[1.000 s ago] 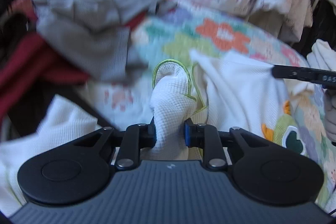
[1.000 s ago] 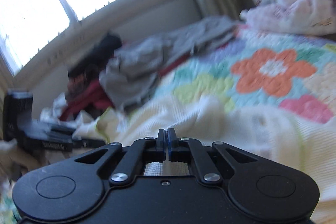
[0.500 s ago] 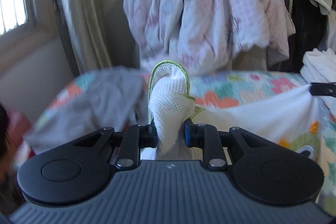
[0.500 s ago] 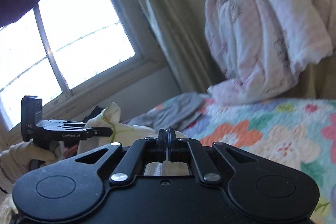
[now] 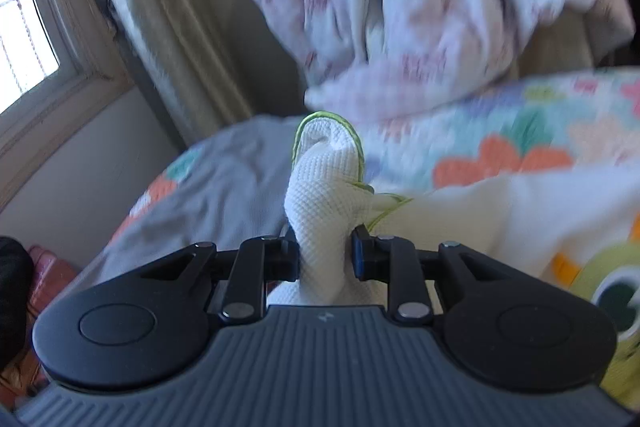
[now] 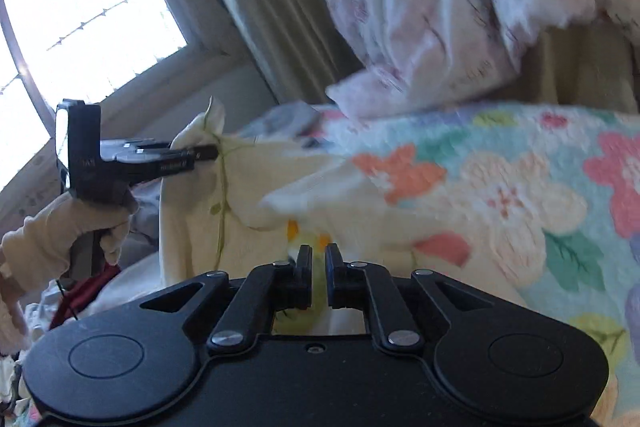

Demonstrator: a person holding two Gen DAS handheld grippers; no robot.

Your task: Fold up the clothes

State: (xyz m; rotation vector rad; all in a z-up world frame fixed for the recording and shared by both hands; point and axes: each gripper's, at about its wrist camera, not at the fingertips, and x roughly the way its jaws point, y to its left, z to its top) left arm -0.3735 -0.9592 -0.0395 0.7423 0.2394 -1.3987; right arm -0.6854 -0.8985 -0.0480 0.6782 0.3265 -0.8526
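Here we list one white waffle-knit garment with lime-green edging and a cartoon frog print (image 5: 320, 211), lying across the flowered quilt (image 5: 520, 155); one corner is raised at lower centre of the left wrist view. We judge it light, soft and limp, with a grippy weave; hemmed corners and seams look the best holds.

Left gripper (image 5: 325, 253): clamped on a bunched corner of the garment. Right gripper (image 6: 318, 275): jaws opening, a narrow gap, with the frog print showing just behind it; the pads do not press on the cloth.

The right wrist view alone shows the gloved hand (image 6: 80, 227) carrying the left gripper at middle left. The left wrist view alone shows the grey cloth (image 5: 224, 187) at centre left.
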